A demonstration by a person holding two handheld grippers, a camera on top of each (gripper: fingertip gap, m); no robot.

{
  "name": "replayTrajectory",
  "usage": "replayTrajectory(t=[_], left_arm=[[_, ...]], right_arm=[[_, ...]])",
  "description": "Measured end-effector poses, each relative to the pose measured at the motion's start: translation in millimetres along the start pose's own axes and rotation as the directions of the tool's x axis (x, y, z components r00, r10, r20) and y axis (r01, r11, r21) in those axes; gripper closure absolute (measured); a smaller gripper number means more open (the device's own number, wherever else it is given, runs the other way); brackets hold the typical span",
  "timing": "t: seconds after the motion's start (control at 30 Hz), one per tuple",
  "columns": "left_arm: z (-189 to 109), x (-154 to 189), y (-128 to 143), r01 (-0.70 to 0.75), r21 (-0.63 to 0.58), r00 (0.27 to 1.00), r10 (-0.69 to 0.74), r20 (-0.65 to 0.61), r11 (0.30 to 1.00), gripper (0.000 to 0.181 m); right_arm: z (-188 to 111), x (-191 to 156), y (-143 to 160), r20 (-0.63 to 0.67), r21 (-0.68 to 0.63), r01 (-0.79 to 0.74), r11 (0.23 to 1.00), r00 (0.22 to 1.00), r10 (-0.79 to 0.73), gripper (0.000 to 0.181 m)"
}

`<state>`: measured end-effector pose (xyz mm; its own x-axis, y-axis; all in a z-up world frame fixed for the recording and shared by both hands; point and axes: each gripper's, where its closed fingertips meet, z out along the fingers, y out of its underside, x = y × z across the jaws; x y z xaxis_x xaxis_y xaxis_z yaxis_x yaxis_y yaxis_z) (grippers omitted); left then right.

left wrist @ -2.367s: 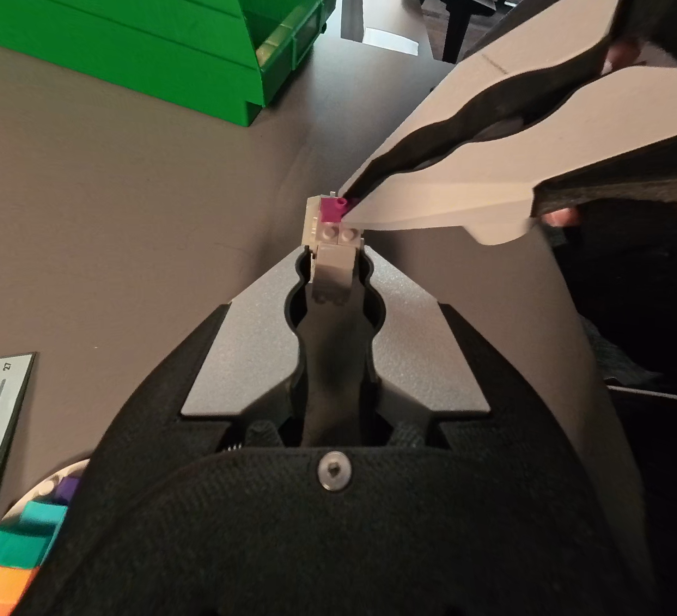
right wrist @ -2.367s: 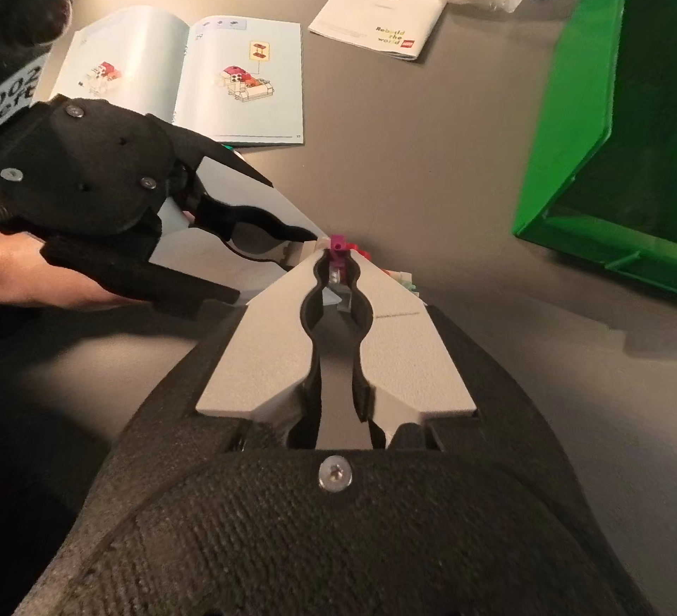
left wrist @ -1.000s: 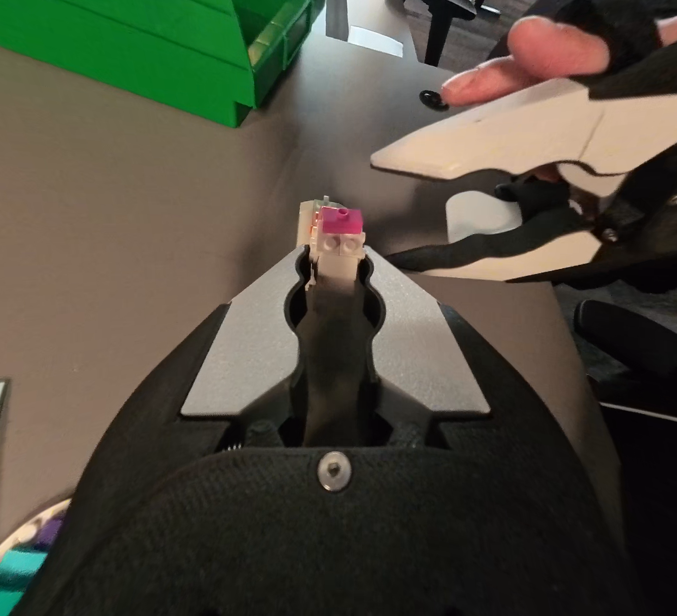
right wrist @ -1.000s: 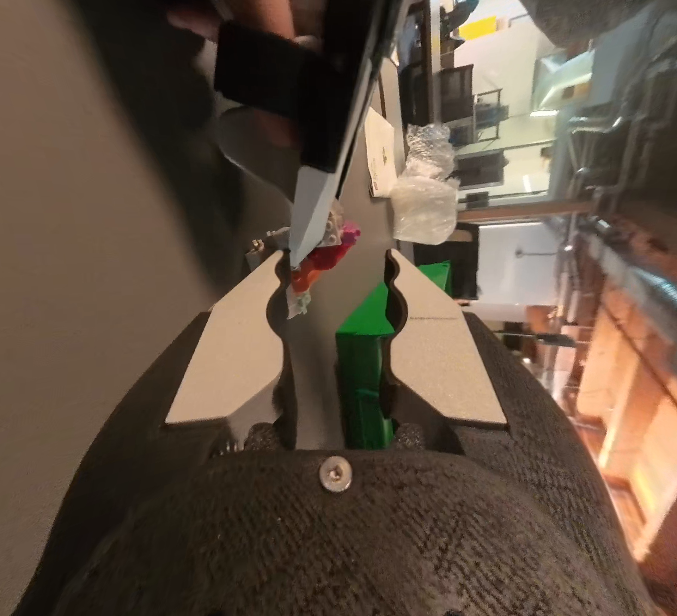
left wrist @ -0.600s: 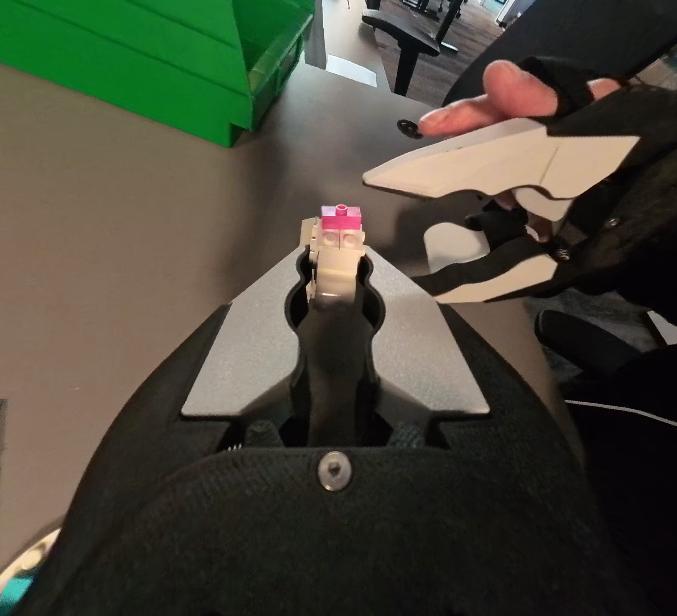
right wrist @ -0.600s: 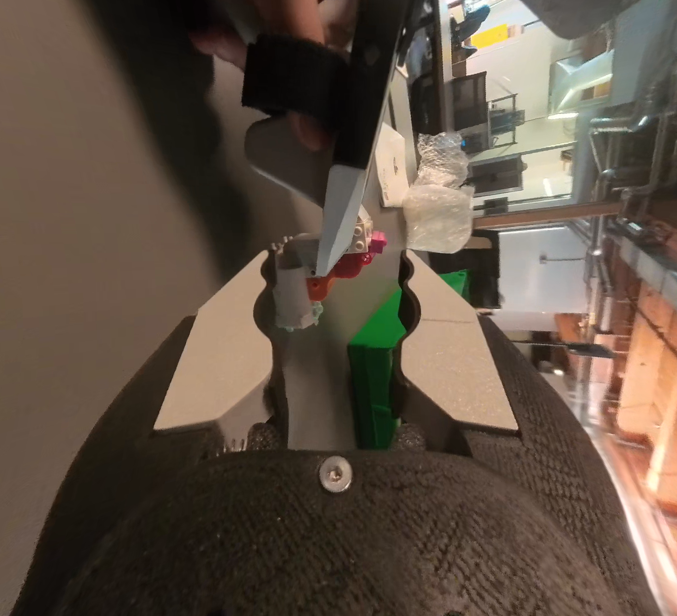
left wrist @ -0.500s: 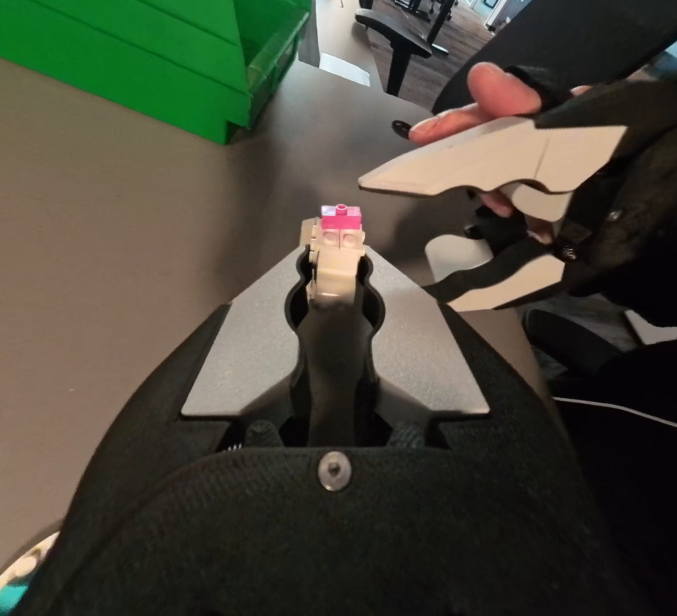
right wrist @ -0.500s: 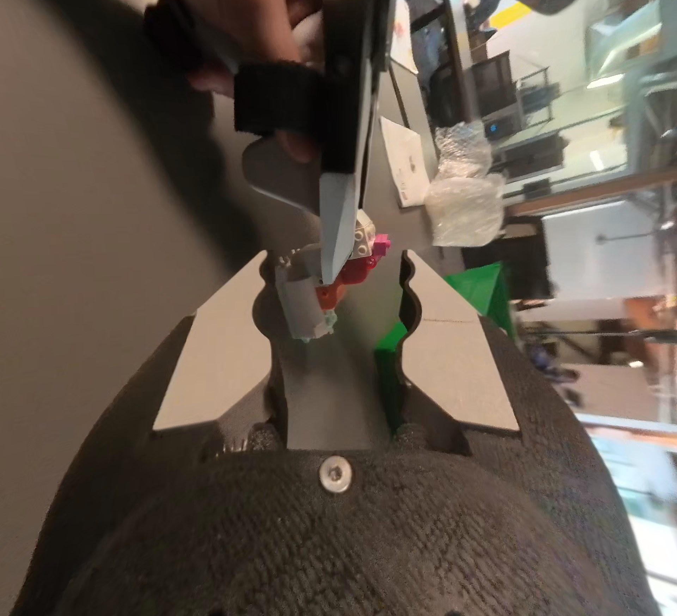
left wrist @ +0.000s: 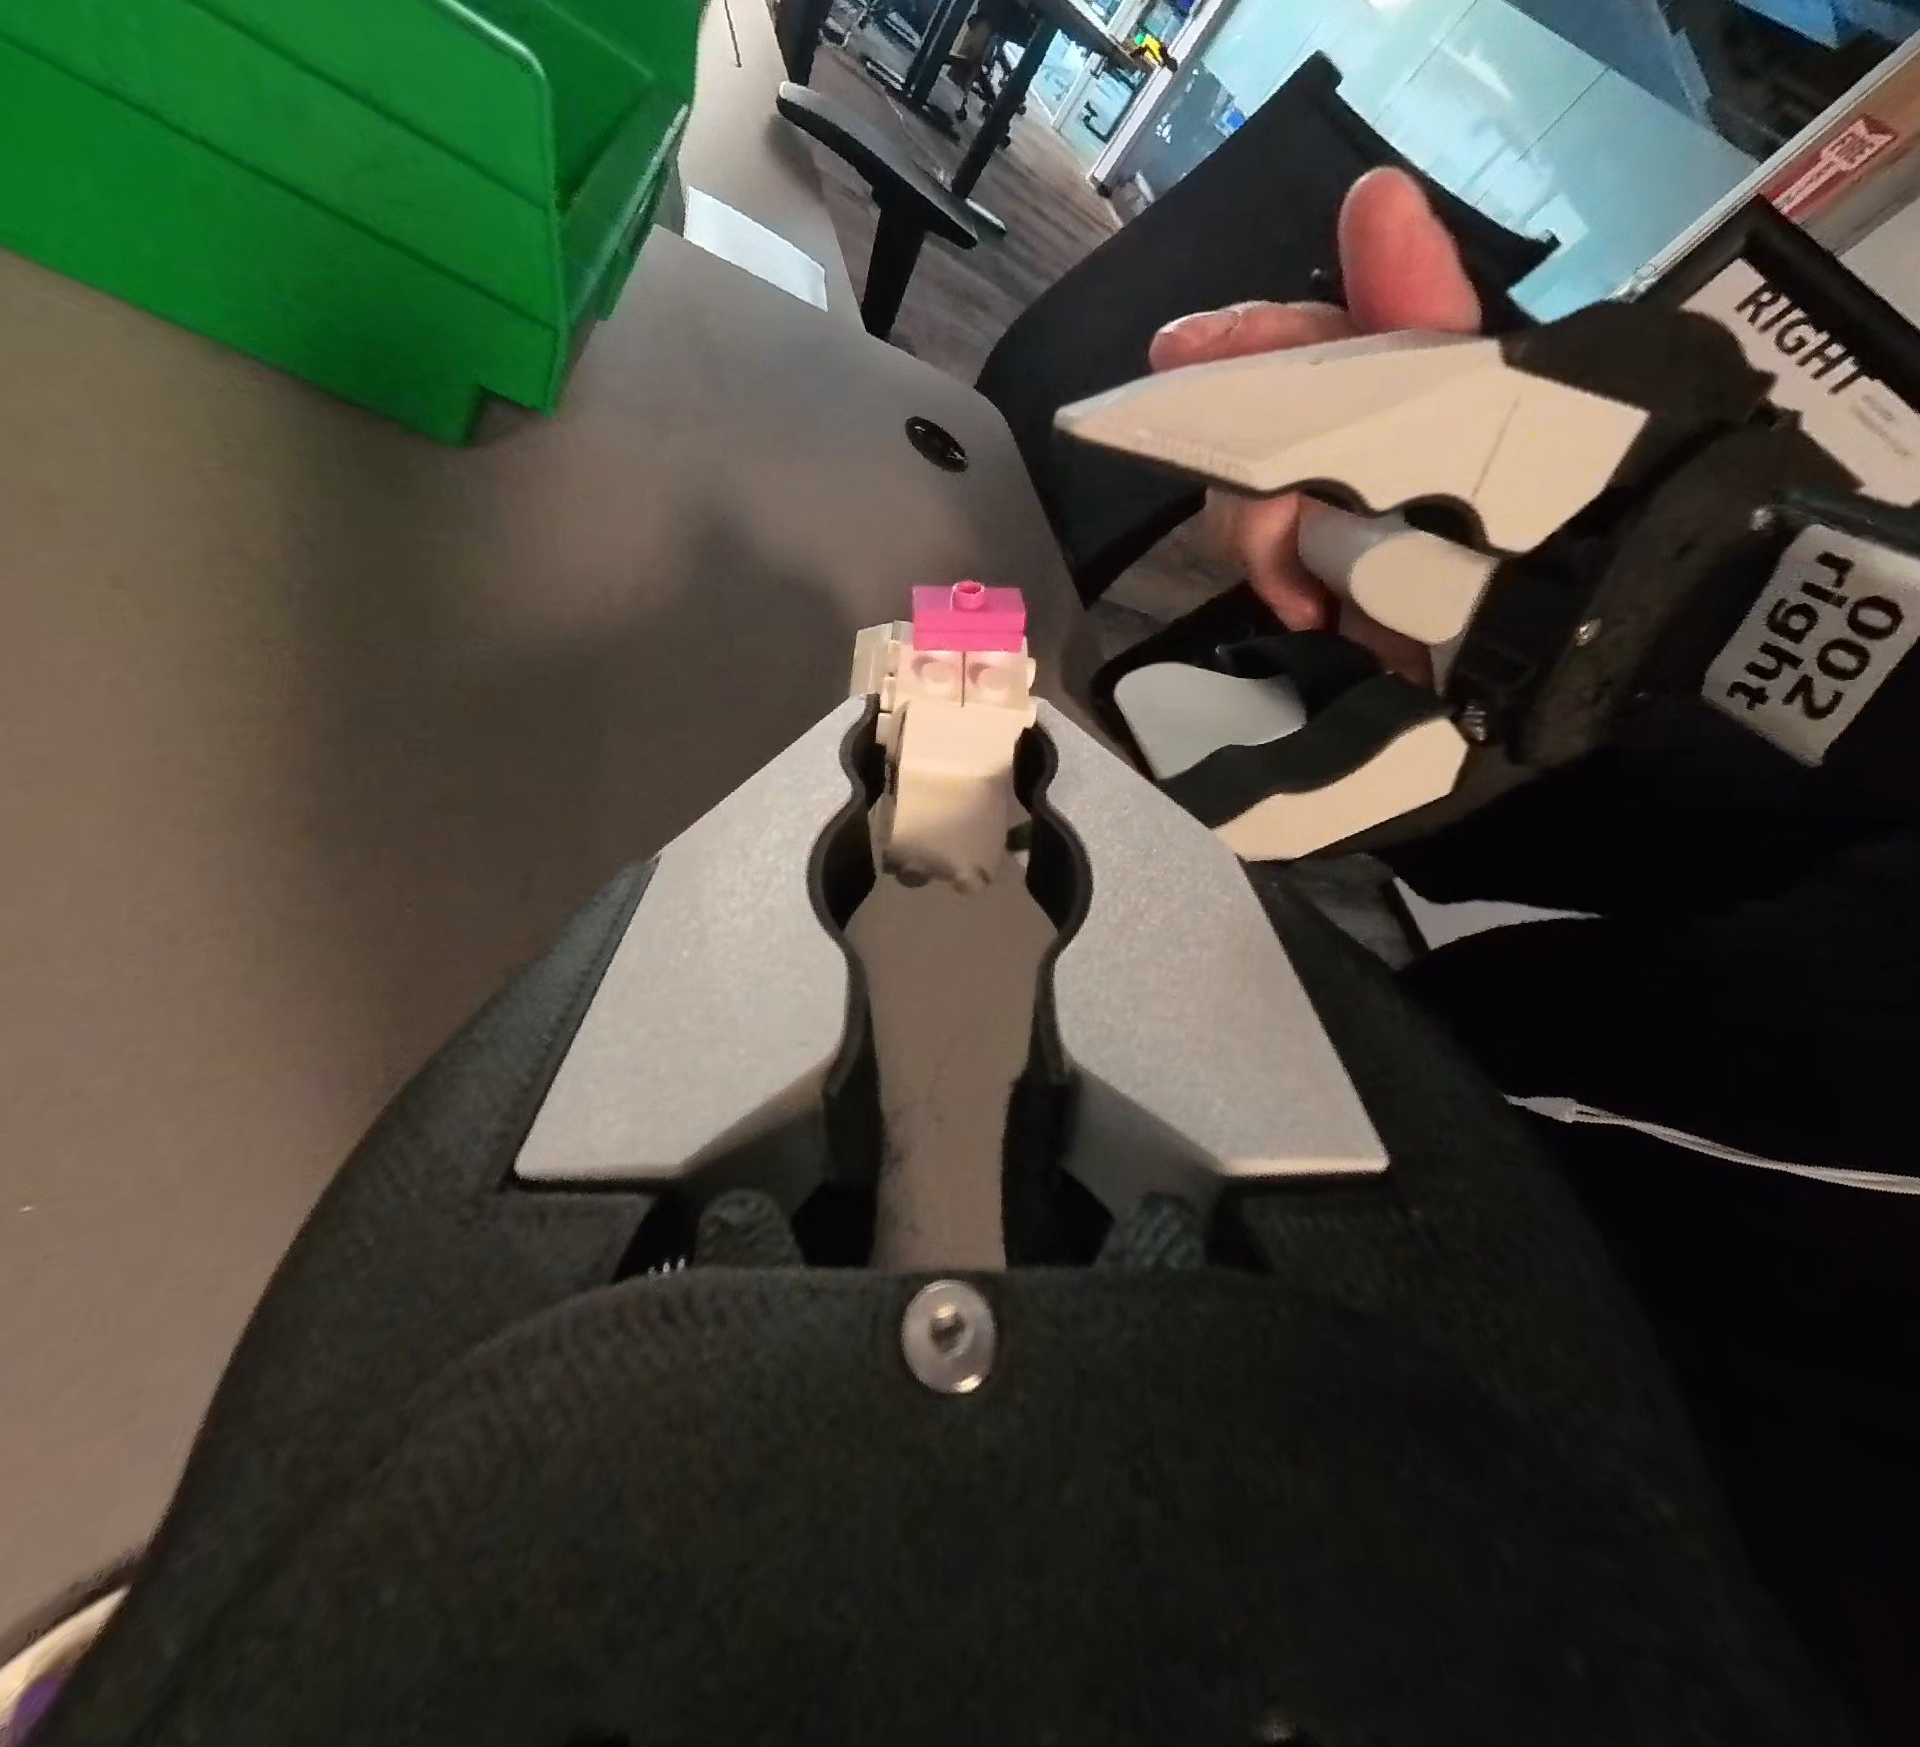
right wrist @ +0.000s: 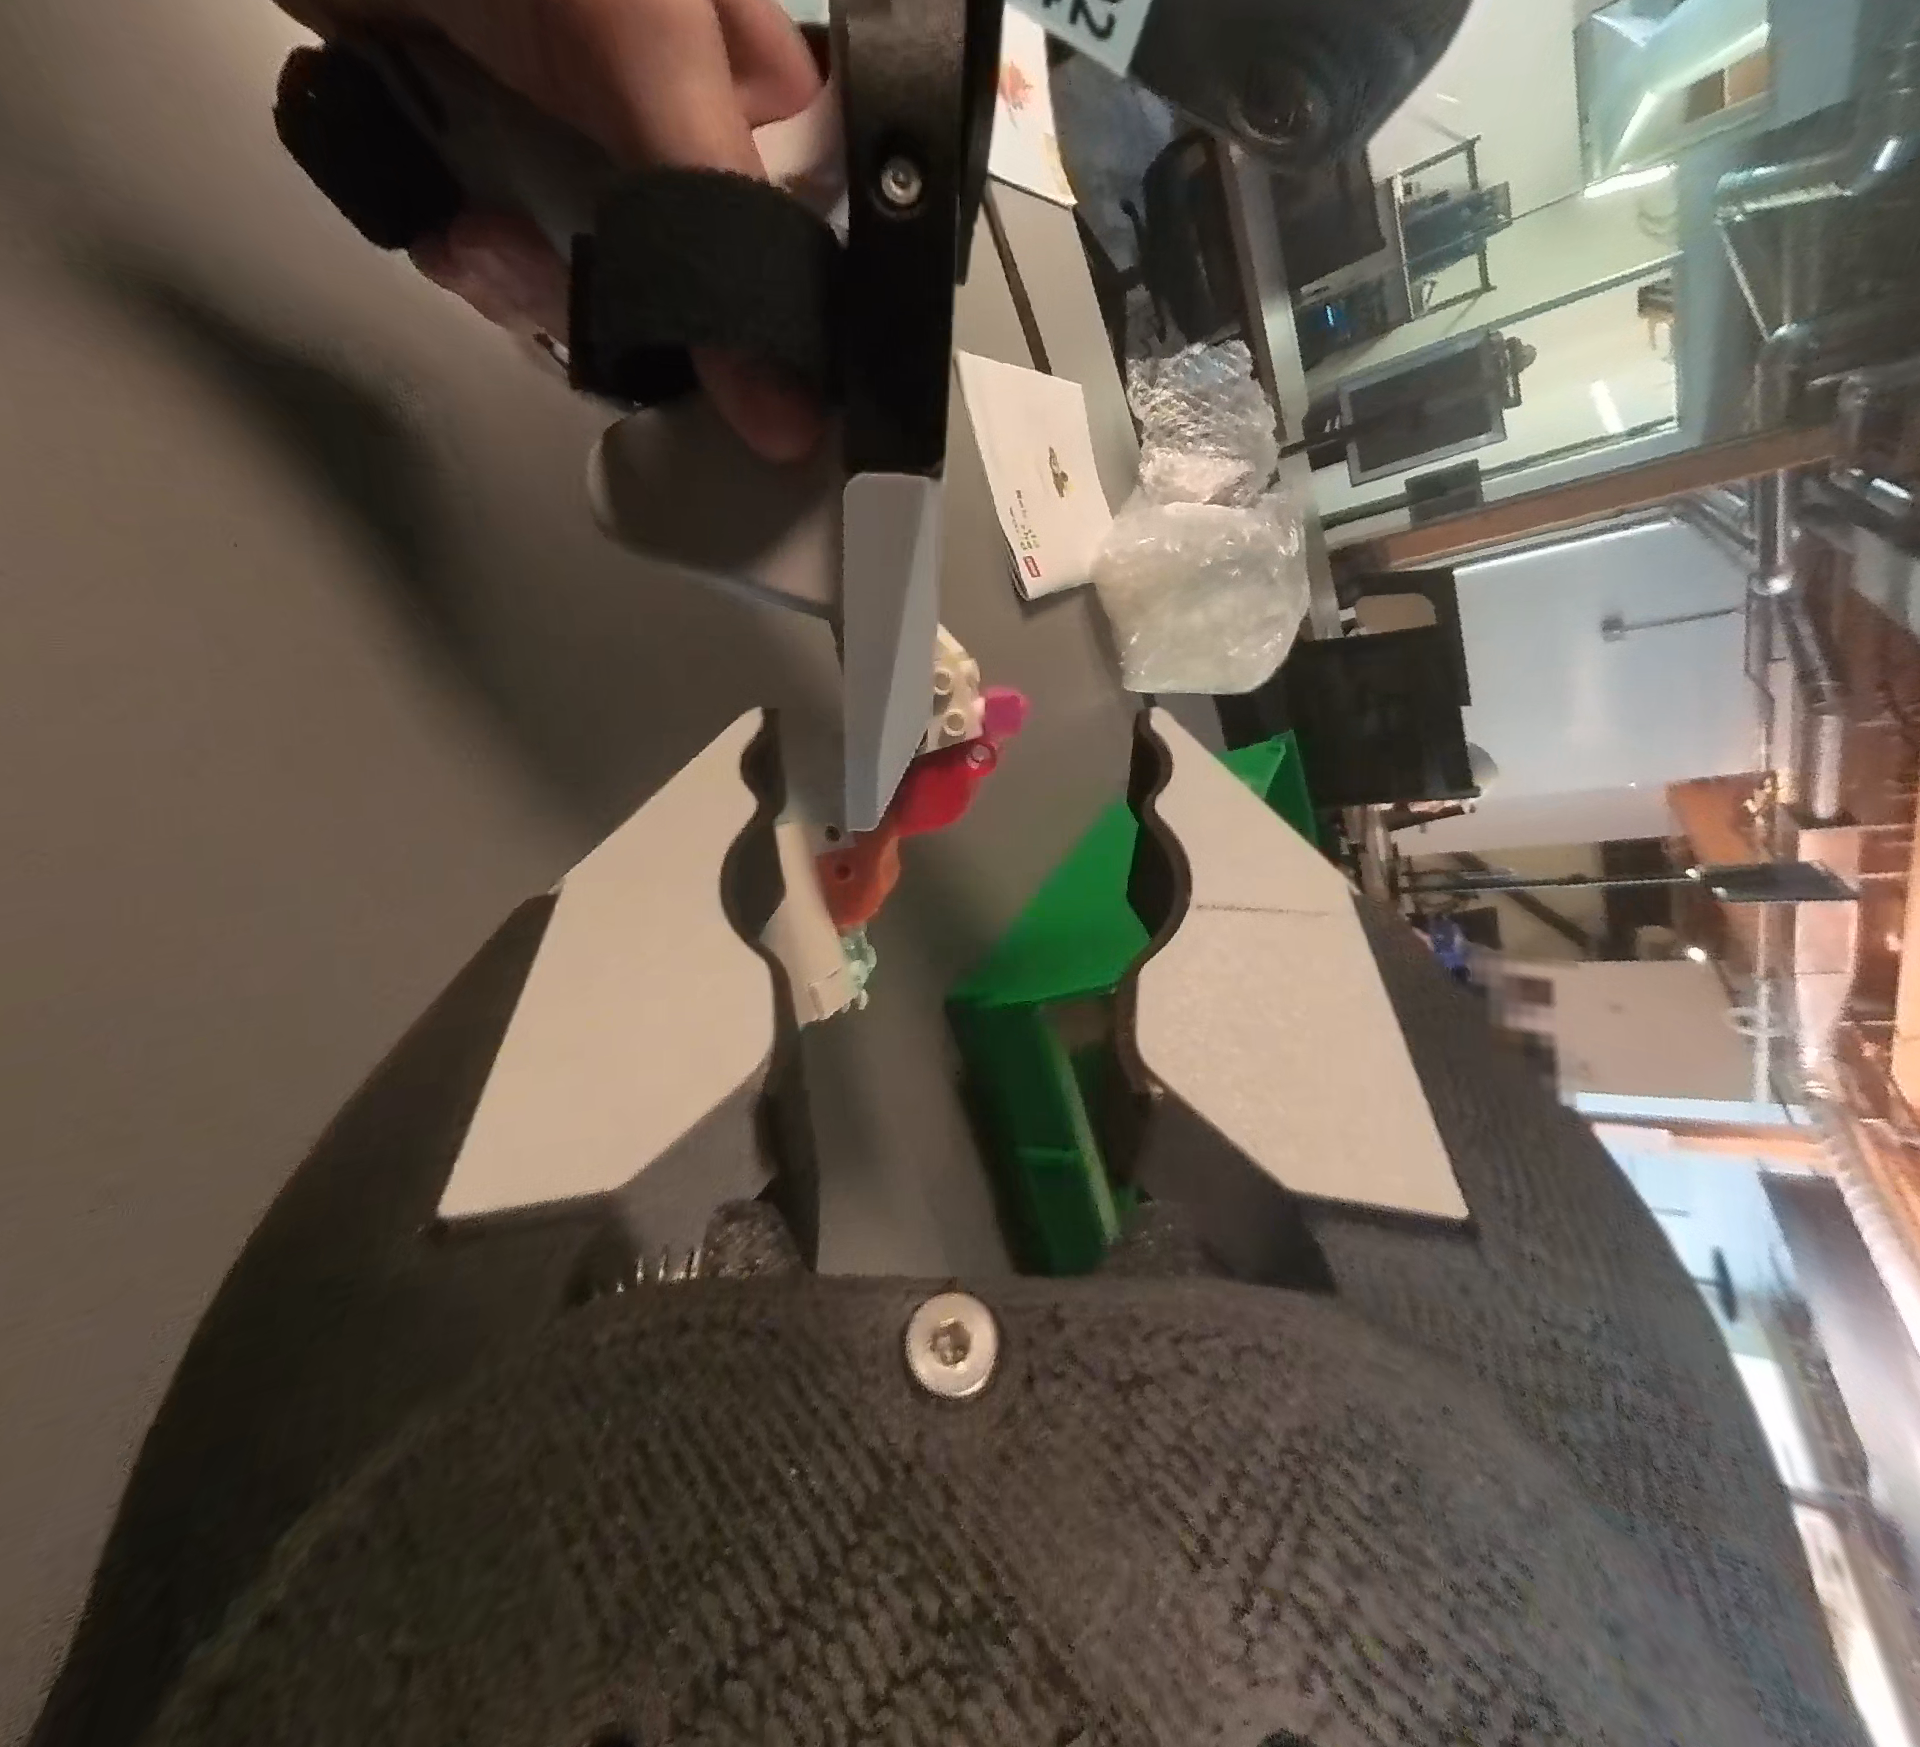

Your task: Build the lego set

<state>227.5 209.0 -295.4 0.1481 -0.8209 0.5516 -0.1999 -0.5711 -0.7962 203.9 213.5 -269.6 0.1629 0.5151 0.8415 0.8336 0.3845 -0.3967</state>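
Our left gripper [left wrist: 954, 731] is clenched on the lego build [left wrist: 956, 710], held above the table [left wrist: 312, 606] nr its right edge, pink brick on top. Our right gripper [left wrist: 1101, 575] is released, fingers wide, apart from the build, w/ free room between. Green bin [left wrist: 312, 139] sits well off.

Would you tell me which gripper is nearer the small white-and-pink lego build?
Left. The left gripper is shut on the lego build; the right gripper hangs open to its right, apart.

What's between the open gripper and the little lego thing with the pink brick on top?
Nothing. In the left wrist view, only bare air and table behind separate the right gripper from the lego build.
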Motion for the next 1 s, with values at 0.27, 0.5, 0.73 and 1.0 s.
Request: replayTrajectory(t=[0.27,0.5,0.73,1.0], left_arm=[[2.3,7.0,-0.3,-0.051,-0.005,0.998,0.051,0.041,0.999,0.158],[0.7,4.5,-3.0,-0.066,-0.002,0.994,0.066,0.086,0.998,0.157],[-3.4,1.4,-7.1,-0.088,-0.009,0.988,0.088,0.128,0.996,0.158],[-7.3,2.5,-11.4,-0.104,-0.006,0.987,0.104,0.123,0.995,0.157]], right_arm=[[4.0,-4.8,1.4,0.029,-0.04,0.04,0.998,0.999,-0.039,0.121],[6.9,-5.9,2.2,0.02,-0.069,0.103,0.992,0.995,-0.102,0.122],[11.4,-3.1,-0.6,0.011,-0.067,0.131,0.989,0.991,-0.131,0.127],[-4.2,3.1,-5.1,0.07,-0.003,0.057,0.998,0.996,-0.057,0.115]])
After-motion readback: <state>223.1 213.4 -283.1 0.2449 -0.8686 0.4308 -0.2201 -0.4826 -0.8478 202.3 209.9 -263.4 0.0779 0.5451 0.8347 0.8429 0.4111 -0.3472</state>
